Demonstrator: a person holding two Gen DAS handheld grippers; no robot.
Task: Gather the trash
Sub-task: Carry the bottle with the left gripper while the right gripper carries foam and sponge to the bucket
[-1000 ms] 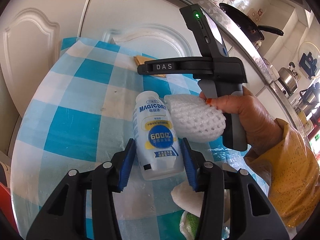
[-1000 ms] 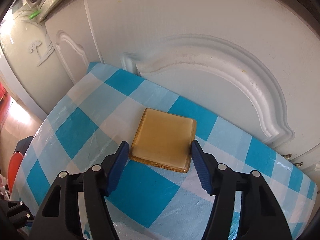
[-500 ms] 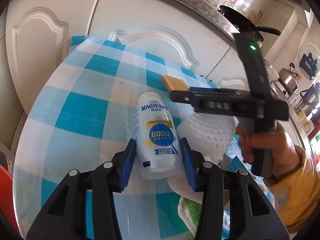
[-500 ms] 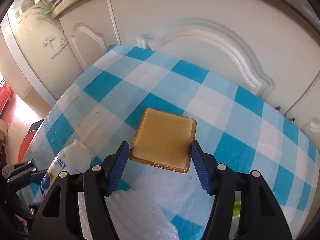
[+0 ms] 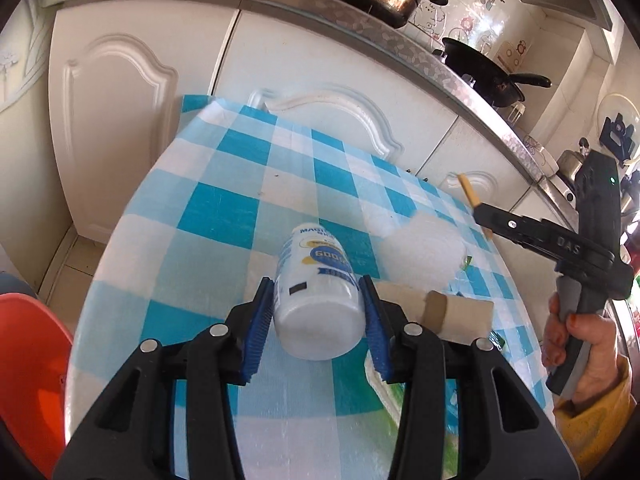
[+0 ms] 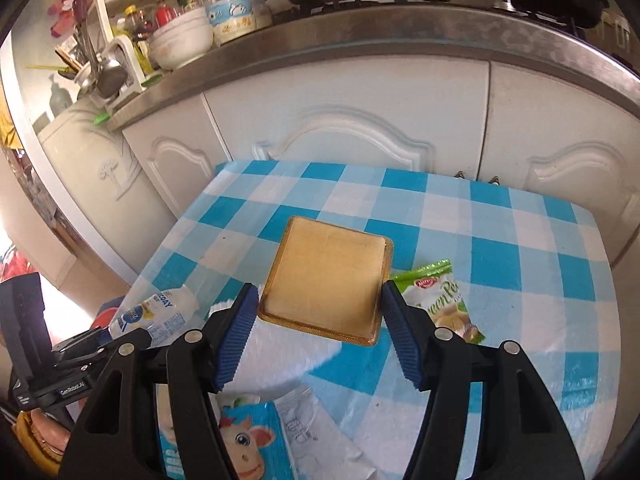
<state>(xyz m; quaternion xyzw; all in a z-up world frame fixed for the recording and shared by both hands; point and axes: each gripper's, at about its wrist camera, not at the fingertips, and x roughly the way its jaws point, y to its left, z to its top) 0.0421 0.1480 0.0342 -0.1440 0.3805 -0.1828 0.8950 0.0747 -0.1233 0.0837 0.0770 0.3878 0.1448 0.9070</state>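
Two hand-held grippers, each carrying one piece of trash above the checked tablecloth (image 6: 520, 248).

Left gripper (image 5: 318, 324): we see its blue pads pressed on both flanks of the white drink bottle (image 5: 316, 292), near the base. Its jaws have just been closing further onto it. The bottle points away from the camera toward 12 o'clock, its base nearest us, and looks lifted off the cloth. We judge the low grip suits a light, probably emptied container; whether anything remains inside cannot be told.

Right gripper (image 6: 318, 320): clenched on the flat golden tray (image 6: 328, 276), pads on its two side edges, the tray held nearly level with its open face up. We see nothing lying in it. An edge grip is, in our reading, the only purchase such a thin, stiff piece offers.

Left behind on the cloth: a white foam net (image 5: 420, 252) at 2 o'clock from the bottle, a cardboard tube (image 5: 452, 312) at 3 o'clock, a green snack packet (image 6: 444, 300) at 3 o'clock from the tray, and a blue-and-white wrapper (image 6: 244, 440) at 7 o'clock.

An orange rim (image 5: 28, 364) shows at 9 o'clock beside the table; we cannot tell whether it is the bin.
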